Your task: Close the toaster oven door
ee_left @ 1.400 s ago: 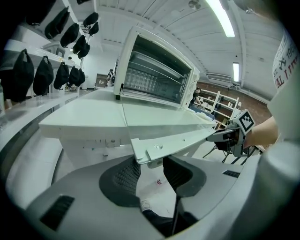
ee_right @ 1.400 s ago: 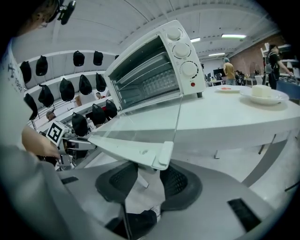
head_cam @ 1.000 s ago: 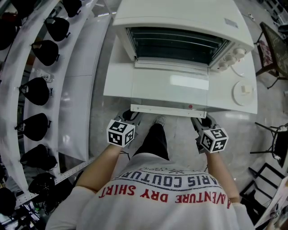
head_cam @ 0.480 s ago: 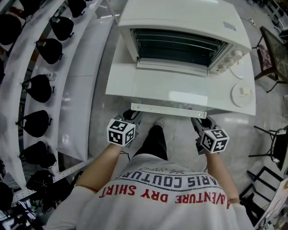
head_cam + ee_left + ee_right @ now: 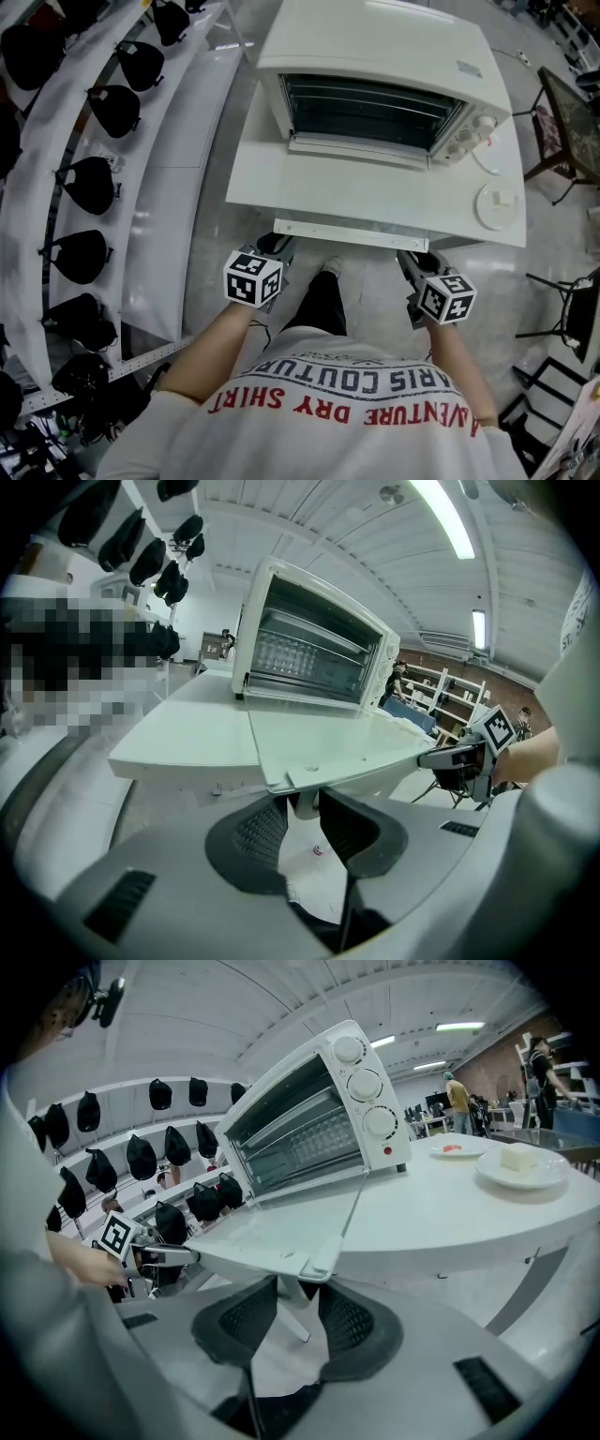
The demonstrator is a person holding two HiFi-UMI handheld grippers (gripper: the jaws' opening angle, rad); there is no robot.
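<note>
A: Where does the door stand?

B: The toaster oven sits on the white table. Its door is fully down, lying flat out from the oven's mouth toward the person. The door handle runs along the door edge farthest from the oven.

A: And the grippers?

B: The left gripper is at the handle end away from the oven's knobs. The right gripper is at the end on the knob side. Each reaches in from below with a white handle post between its jaws. As far as I can judge, both are clamped on it and not hanging loose.

A: So the lift is not yet begun. What could spoil it?

B: Mostly the arc. The handle turns as the door swings up toward the oven, so a stiff wrist could let the pads slide off the post. The door would then drop back flat. If one side rises faster, the door twists on its hinges. A hard push at the end could shove the oven back across the table or slam the glass.

A: Anything near the oven at risk?

B: A small plate sits on the knob side, apart from the door's path. I doubt it matters.
</note>
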